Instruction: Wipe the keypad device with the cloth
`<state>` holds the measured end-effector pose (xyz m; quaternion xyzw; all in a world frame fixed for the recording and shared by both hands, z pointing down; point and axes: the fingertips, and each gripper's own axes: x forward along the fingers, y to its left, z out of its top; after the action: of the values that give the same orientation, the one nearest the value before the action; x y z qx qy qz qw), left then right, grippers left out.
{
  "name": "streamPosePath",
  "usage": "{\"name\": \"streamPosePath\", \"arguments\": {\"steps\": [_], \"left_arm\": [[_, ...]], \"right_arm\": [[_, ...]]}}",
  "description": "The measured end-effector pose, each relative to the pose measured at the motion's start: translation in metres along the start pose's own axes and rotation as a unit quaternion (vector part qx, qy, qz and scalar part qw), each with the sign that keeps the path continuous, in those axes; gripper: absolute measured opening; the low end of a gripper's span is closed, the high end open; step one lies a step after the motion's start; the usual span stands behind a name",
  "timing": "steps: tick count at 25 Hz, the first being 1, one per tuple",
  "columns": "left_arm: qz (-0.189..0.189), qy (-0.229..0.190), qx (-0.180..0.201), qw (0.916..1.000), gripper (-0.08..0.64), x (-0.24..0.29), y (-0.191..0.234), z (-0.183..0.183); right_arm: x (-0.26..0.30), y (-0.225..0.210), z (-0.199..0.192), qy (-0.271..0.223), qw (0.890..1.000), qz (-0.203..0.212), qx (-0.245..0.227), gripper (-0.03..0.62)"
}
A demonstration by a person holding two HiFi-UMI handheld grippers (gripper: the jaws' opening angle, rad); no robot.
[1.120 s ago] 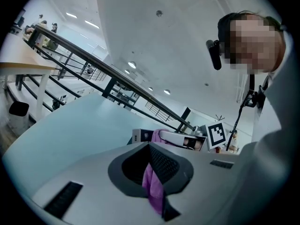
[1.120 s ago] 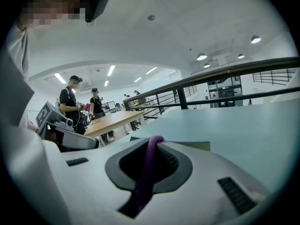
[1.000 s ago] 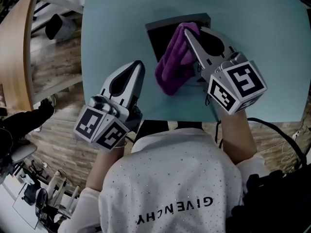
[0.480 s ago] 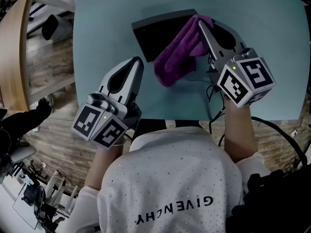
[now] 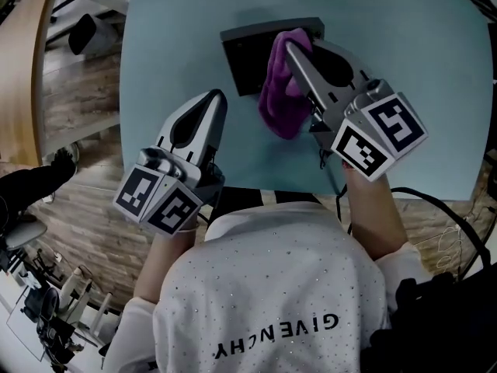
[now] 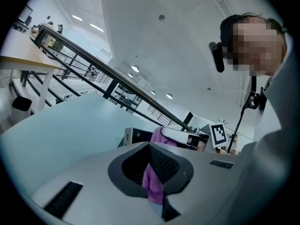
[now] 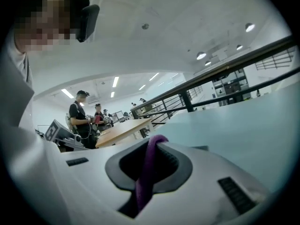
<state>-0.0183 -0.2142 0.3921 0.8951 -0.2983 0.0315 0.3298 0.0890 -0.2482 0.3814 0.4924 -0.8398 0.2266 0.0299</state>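
A fuzzy purple cloth (image 5: 281, 99) is pinched in the right gripper's (image 5: 289, 43) jaws and drapes over the flat, dark, rectangular keypad device (image 5: 245, 57) at upper centre of the pale blue counter (image 5: 171, 45). The left gripper's (image 5: 219, 95) jaws are pressed together, empty. The white shirt (image 5: 272, 286) reads GIVENCHY.

Head camera is looking steeply down from above the keypad device (image 5: 245, 62), taking in most of the surface (image 5: 171, 53). Camera on left gripper (image 5: 218, 96) is sitting low, left of the device, facing it. Camera on right gripper (image 5: 289, 47) is riding over the device, facing the railing (image 7: 225, 74). Head and left gripper views are sharing device and cloth (image 5: 281, 103).
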Motion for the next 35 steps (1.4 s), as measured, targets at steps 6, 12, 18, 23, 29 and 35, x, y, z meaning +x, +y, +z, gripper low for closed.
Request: {"name": "streamPosePath", "arguments": {"steps": [6, 12, 18, 23, 29, 35], "left_arm": [[0.018, -0.008, -0.009, 0.9998, 0.0, -0.018, 0.008, 0.003], [0.023, -0.015, -0.018, 0.9994, 0.0, -0.026, 0.027, 0.001], [0.021, -0.015, -0.017, 0.9995, 0.0, -0.027, 0.016, -0.001], [0.014, -0.009, -0.015, 0.9997, 0.0, -0.02, 0.015, -0.001], [0.009, -0.015, -0.011, 0.9998, 0.0, -0.015, -0.004, 0.005], [0.003, -0.013, -0.01, 0.9999, 0.0, -0.006, -0.016, 0.002]], "right_arm": [[0.04, 0.056, -0.03, 0.065, 0.996, 0.046, -0.031, 0.015], [0.063, 0.064, -0.048, 0.078, 0.995, 0.061, -0.017, 0.015], [0.044, 0.049, -0.045, 0.075, 0.996, 0.041, -0.022, 0.015], [0.039, 0.023, -0.046, 0.076, 0.997, 0.009, -0.021, 0.015], [0.014, -0.001, -0.043, 0.075, 0.997, -0.022, -0.017, 0.015], [-0.002, -0.022, -0.043, 0.073, 0.996, -0.042, -0.013, 0.015]]}}
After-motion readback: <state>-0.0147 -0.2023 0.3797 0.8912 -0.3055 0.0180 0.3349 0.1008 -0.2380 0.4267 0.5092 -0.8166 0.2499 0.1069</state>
